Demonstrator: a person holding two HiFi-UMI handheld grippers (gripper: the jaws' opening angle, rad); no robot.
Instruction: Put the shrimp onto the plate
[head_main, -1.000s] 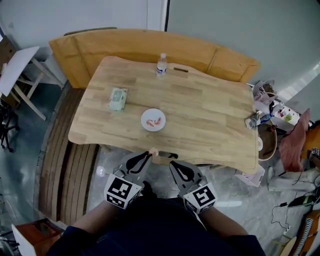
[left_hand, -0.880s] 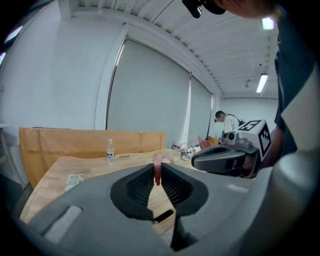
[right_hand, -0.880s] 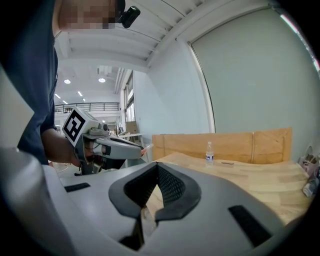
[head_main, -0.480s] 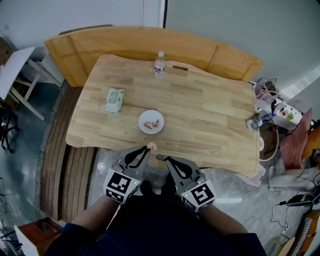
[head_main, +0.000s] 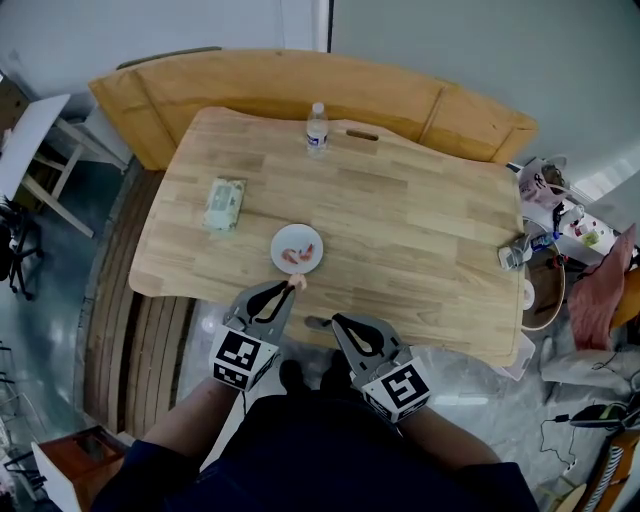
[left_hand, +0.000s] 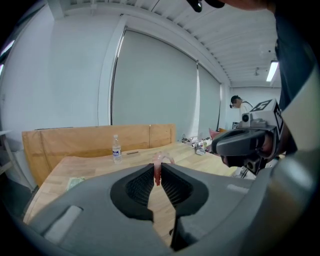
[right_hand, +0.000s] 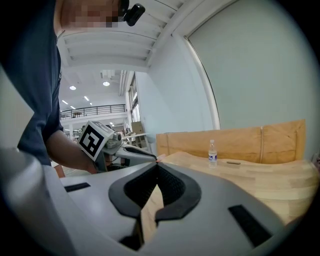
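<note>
A small white plate (head_main: 279, 244) sits near the front edge of the wooden table (head_main: 400, 230) and holds pink shrimp (head_main: 298, 253). My left gripper (head_main: 293, 286) is shut on another pink shrimp (left_hand: 158, 170), held at the table's front edge just short of the plate. The same shrimp (head_main: 298, 283) shows at the jaw tips in the head view. My right gripper (head_main: 314, 322) hangs below the table edge, to the right of the left one, shut with nothing between its jaws (right_hand: 156, 167).
A green wipes packet (head_main: 222, 202) lies left of the plate. A water bottle (head_main: 317, 131) stands at the table's far side by a dark slot (head_main: 362, 135). A wooden bench (head_main: 300, 85) curves behind. Clutter and bags (head_main: 560, 230) sit on the floor at right.
The left gripper has carried its shrimp forward and up from below the table edge toward the plate. The right gripper has stayed near the edge.
</note>
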